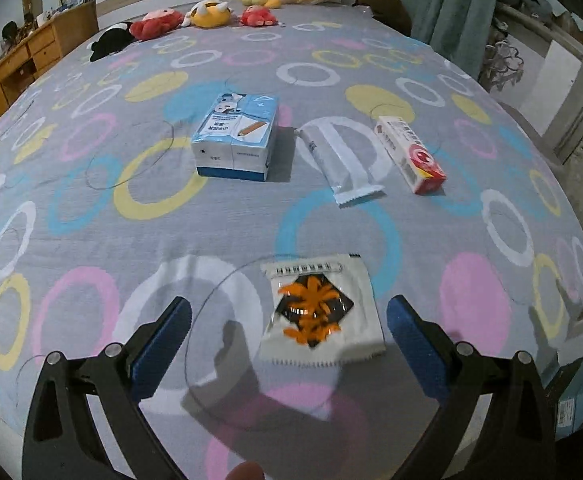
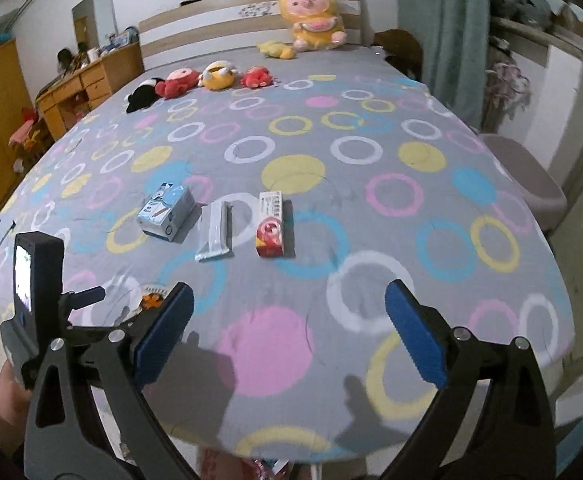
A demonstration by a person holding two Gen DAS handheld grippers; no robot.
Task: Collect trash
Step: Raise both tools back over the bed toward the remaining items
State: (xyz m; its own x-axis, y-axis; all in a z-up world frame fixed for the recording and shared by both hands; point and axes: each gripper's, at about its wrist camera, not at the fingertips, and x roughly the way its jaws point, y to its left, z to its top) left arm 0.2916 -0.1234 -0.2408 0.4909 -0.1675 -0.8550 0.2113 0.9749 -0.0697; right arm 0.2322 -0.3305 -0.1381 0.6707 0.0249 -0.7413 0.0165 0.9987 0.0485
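Both grippers — left gripper [image 1: 289, 330], right gripper [image 2: 289, 316] — gape; right view half-hides orange-printed wrapper [image 1: 321, 312].

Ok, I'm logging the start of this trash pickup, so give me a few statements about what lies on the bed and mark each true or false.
1. The left tool is open, with the white packet with the orange print lying between its fingers. True.
2. The right tool is shut on the red and white box. False: it is open and holds nothing; the box lies on the bedspread.
3. The blue and white carton sits left of the silver wrapper. True.
4. The plush toys lie beside the carton. False: they are at the far end, near the headboard.
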